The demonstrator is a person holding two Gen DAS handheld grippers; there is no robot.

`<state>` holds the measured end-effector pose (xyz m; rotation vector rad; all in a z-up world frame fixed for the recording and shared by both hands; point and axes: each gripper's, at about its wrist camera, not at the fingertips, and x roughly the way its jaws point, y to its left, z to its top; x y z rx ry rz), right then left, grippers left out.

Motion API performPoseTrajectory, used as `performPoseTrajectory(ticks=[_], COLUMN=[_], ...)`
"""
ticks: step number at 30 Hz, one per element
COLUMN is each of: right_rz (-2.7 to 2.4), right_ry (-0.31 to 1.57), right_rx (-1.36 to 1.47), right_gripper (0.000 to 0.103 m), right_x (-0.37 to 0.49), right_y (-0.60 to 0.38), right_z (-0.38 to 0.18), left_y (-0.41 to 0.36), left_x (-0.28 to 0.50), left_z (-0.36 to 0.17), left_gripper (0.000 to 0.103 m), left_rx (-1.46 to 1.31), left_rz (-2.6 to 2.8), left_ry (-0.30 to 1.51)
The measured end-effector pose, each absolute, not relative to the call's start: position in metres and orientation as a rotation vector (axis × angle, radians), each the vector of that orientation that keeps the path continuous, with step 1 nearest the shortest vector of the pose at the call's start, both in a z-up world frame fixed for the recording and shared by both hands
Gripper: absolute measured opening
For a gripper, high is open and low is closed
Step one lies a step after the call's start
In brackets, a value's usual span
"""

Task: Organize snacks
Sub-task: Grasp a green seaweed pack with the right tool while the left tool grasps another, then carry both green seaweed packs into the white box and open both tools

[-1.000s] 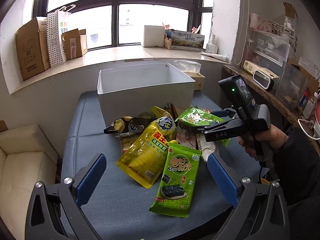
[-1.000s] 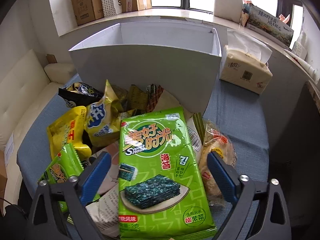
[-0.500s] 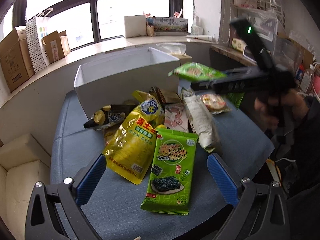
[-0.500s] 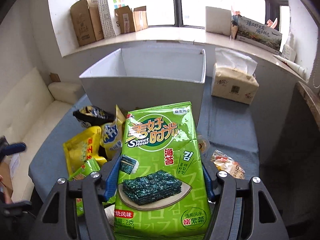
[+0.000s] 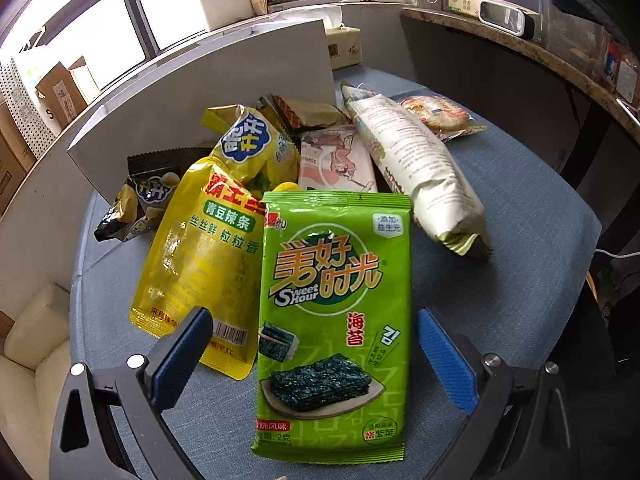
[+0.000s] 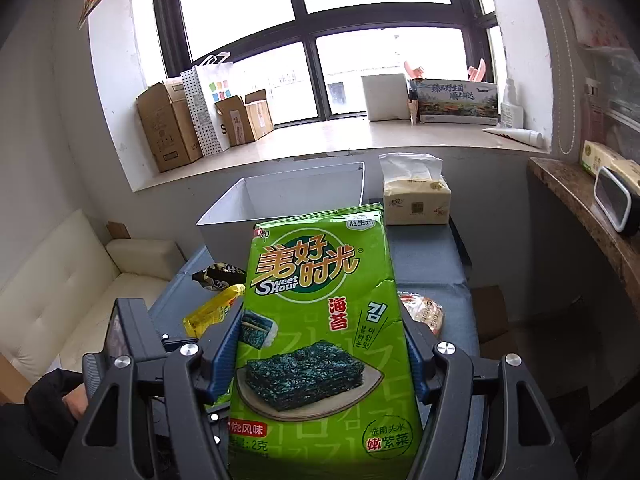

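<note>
Since our right gripper (image 6: 320, 344) clamped and lifted one seaweed packet (image 6: 320, 320), box (image 6: 280, 200) drop comes next; left gripper (image 5: 316, 344) gapes, empty, over another seaweed packet (image 5: 334, 300).

A green seaweed pack (image 6: 320, 320) held aloft; its twin (image 5: 332, 320) lies flat beside the yellow pouch (image 5: 200, 248).

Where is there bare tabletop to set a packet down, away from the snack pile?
Bare blue tabletop lies right of the flat seaweed packet, below the long white bag. A narrower strip runs left of the yellow pouch. Against the white box the snacks overlap: crowded.
</note>
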<state>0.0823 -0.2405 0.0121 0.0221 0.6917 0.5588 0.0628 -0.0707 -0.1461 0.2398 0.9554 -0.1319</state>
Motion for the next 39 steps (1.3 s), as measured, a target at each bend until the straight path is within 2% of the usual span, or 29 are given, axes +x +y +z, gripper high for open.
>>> performPoseTrajectory(ticks=[1, 2, 3, 4, 6, 13, 18, 26, 32, 36, 38, 39], right_rz=[0.559, 0.554, 0.548, 0.546, 0.545, 0.570, 0.591, 0.614, 0.600, 0.551, 0.565, 0.573], right_ry=[0.697, 0.697, 0.700, 0.705, 0.705, 0.697, 0.695, 0.649, 0.704, 0.735, 0.795, 0.812], right_rx=[0.026, 0.029, 0.029, 0.027, 0.034, 0.030, 0.042, 0.025, 0.068, 0.037, 0.092, 0.118], right_gripper=[0.071, 0.071, 0.071, 0.071, 0.071, 0.071, 0.072, 0.072, 0.072, 0.072, 0.073, 0.074], right_x=[0.079, 0.076, 0.075, 0.075, 0.074, 0.072, 0.079, 0.152, 0.257, 0.321, 0.346, 0.354], right_y=[-0.243, -0.245, -0.246, -0.246, -0.247, -0.240, -0.223, -0.156, -0.113, -0.095, -0.092, -0.091], right_z=[0.011, 0.010, 0.008, 0.007, 0.007, 0.005, 0.002, 0.017, 0.018, 0.003, -0.008, -0.012], left_y=[-0.070, -0.068, -0.066, -0.066, -0.063, -0.047, -0.016, 0.038, 0.075, 0.089, 0.091, 0.092], left_x=[0.064, 0.065, 0.067, 0.068, 0.065, 0.049, 0.047, 0.131, 0.226, 0.276, 0.290, 0.295], left_z=[-0.148, -0.149, -0.151, -0.153, -0.150, -0.116, -0.061, 0.013, 0.017, -0.001, -0.010, -0.016], left_gripper=[0.103, 0.096, 0.080, 0.074, 0.071, 0.071, 0.071, 0.071, 0.071, 0.072, 0.074, 0.083], left_rx=[0.239, 0.238, 0.236, 0.247, 0.242, 0.147, -0.011, -0.152, -0.171, -0.206, -0.215, -0.218], left_rz=[-0.129, -0.125, -0.123, -0.106, -0.117, -0.127, -0.098, 0.029, 0.085, 0.098, 0.086, 0.077], left_ry=[0.955, 0.962, 0.974, 0.977, 0.971, 0.908, 0.817, 0.710, 0.726, 0.779, 0.805, 0.814])
